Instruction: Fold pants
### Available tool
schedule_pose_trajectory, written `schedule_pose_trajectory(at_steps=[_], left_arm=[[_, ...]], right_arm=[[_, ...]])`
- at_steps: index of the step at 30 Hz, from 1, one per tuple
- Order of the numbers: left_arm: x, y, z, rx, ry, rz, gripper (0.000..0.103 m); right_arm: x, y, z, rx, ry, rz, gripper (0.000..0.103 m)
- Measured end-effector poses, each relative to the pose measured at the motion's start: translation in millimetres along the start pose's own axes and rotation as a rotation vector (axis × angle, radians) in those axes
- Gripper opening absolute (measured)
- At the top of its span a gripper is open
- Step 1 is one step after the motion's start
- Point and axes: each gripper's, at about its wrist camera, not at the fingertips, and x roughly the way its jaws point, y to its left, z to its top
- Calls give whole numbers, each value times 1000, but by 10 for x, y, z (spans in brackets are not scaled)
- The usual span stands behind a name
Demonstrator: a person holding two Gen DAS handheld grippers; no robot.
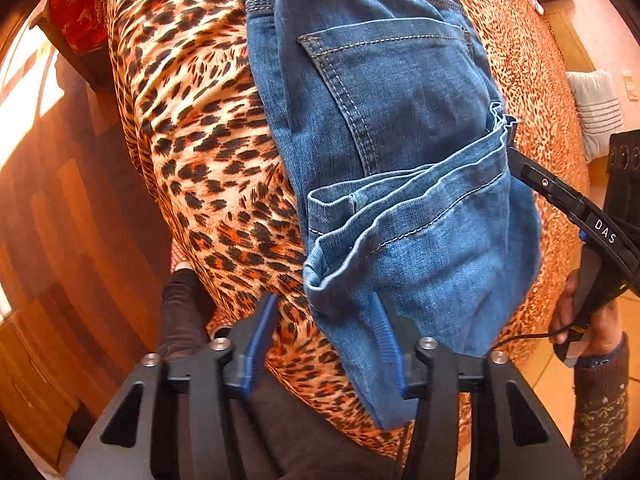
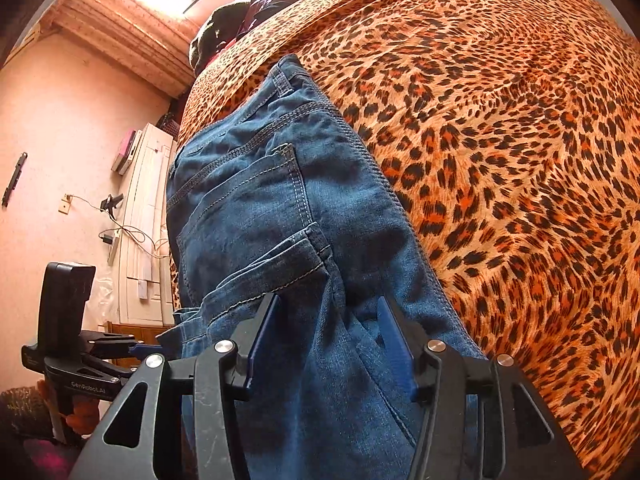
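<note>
Blue denim pants (image 1: 384, 128) lie folded on a leopard-print bedspread (image 1: 188, 128), back pocket up, with the leg hems doubled over the seat. My left gripper (image 1: 324, 320) is open at the near edge of the pants, its right pad against the denim and its left pad over the bedspread. In the right wrist view the pants (image 2: 272, 208) run away from me, and my right gripper (image 2: 328, 324) is open with the denim between its pads. The right gripper also shows in the left wrist view (image 1: 516, 160), at the hem's right edge.
The bedspread (image 2: 500, 140) covers a wide bed to the right. Dark clothes (image 2: 240, 12) are piled at its far end. A wooden floor (image 1: 60, 220) and a red cushion (image 1: 76, 4) lie left. A white cabinet (image 2: 144, 216) stands by the pink wall.
</note>
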Motion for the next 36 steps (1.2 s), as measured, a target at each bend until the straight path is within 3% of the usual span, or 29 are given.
schedule_pose_trajectory(at_steps=[1, 2, 5, 6, 9, 11, 13, 15, 17, 19, 20, 21, 23, 25, 26, 27, 31, 32, 34, 36], left_arm=[[4, -57, 0, 12, 3, 9, 24], [-17, -112, 0, 15, 8, 1, 15], [-132, -300, -1, 65, -63, 52, 15], [-143, -353, 9, 82, -93, 100, 15], [2, -388, 157, 91, -90, 182, 17], [11, -391, 201, 76, -61, 182, 16], [-104, -414, 187, 105, -63, 184, 17], [-270, -369, 77, 112, -69, 161, 17], [-390, -356, -41, 95, -44, 86, 17], [-409, -429, -129, 102, -12, -17, 20], [-355, -508, -157, 127, 9, -49, 28], [-280, -573, -169, 157, 21, -60, 31], [15, -713, -177, 225, 64, 13, 31], [364, -722, -172, 240, 138, 105, 30], [393, -721, -163, 241, 124, 98, 31], [340, -703, -158, 241, 120, 83, 31], [-11, -487, -157, 193, 91, -12, 30], [-118, -419, -122, 172, 71, -34, 30], [-308, -261, 12, 129, 27, -64, 36], [-465, -58, 181, 65, -19, -76, 55]], right_arm=[[16, 55, 1, -28, 22, -2, 7], [-26, 88, 2, -29, 19, -16, 5], [-342, 52, 22, 12, -57, -10, 5], [-401, -39, 40, 53, -73, -4, 5], [-224, -239, 76, 84, -1, -82, 6], [-124, -312, 51, 103, 54, -91, 16], [-302, -343, 5, 131, 3, -34, 19], [-522, -433, -107, 178, -27, 51, 42], [-679, -467, -269, 185, -39, 44, 52], [-747, -432, -440, 157, -43, 43, 51], [-747, -402, -528, 132, -48, 38, 47], [-697, -381, -599, 109, -33, 9, 29], [-497, -444, -711, 111, 29, -154, 2], [-354, -632, -790, 224, 43, -118, 0], [-382, -680, -806, 258, 27, -110, 1], [-423, -672, -795, 272, 21, -102, 7], [-715, -644, -682, 290, -27, -31, 15], [-797, -656, -630, 304, -52, -20, 23], [-923, -670, -505, 330, -98, 0, 37], [-978, -692, -332, 359, -127, 16, 46]])
